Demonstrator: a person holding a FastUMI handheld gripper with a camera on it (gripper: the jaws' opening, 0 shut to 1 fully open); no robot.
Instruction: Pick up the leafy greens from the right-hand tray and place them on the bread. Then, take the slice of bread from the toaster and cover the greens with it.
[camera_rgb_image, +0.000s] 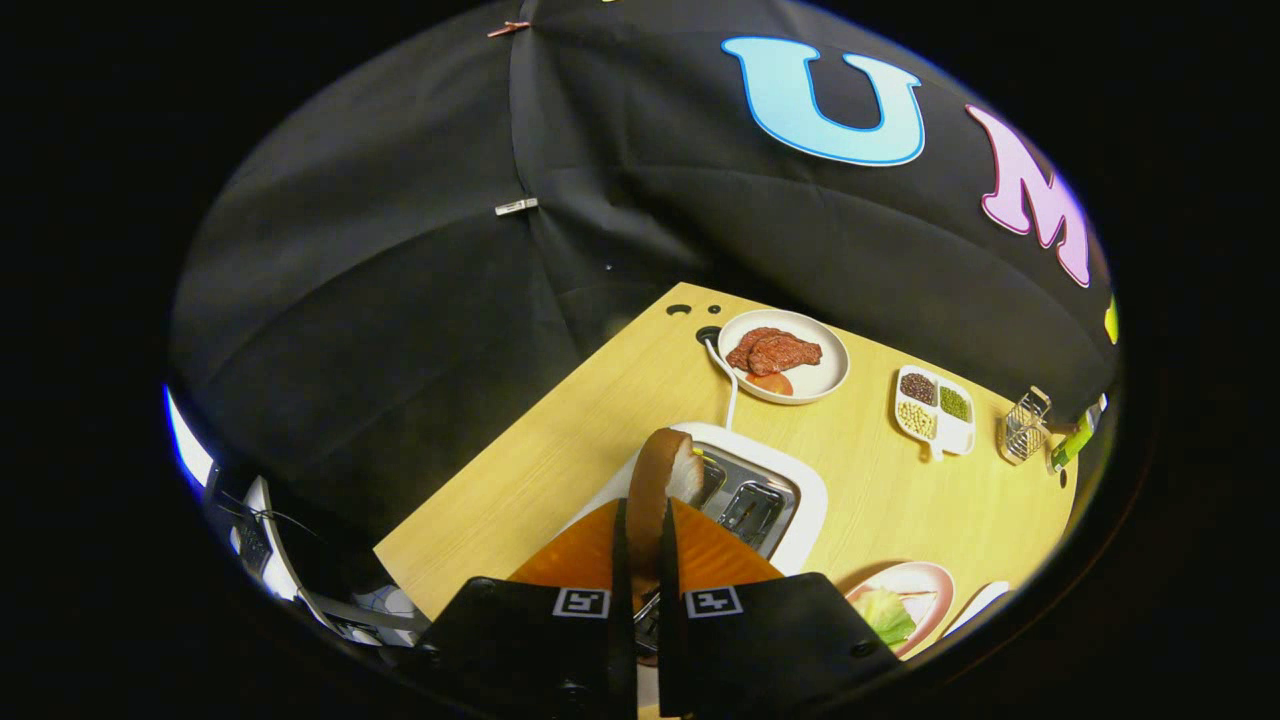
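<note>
My gripper (645, 535) is shut on a slice of bread (662, 478), held on edge between both fingers, its brown crust toward me. It hangs just above the white toaster (800, 500), whose metal slots lie just ahead and to the right of the fingers. To the right of the fingers, near the table's front edge, a pink-rimmed plate (925, 585) carries leafy greens (885, 615) lying on something pale; part of it is hidden by my gripper's body.
Beyond the toaster stands a white plate (825, 375) with red meat slices and a tomato piece, the toaster's white cord beside it. A divided dish of beans (933, 405), a small wire basket (1024, 428) and a green item sit at the table's far right.
</note>
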